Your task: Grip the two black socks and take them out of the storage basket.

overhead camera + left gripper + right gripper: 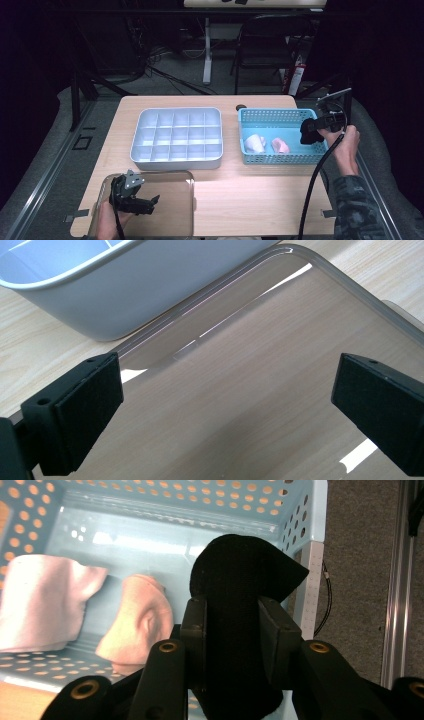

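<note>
Presently: right gripper (pixel 231 625) clamped on rolled black fabric piece (pixel 240 570) above perforated blue plastic basket (pixel 305 510); left gripper (pixel 227 405) spread wide, empty, over clear plastic tray (pixel 300 255).

Your black sock (pixel 235 610) is folded and clamped between the right fingers (pixel 272 630). It's upright, above the blue basket's (pixel 165 495) right end.

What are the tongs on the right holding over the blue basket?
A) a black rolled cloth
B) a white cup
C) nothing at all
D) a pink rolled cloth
A: in the right gripper view the right tongs are clamped on a black rolled cloth above the blue basket, while two pink cloths lie inside it.
</note>
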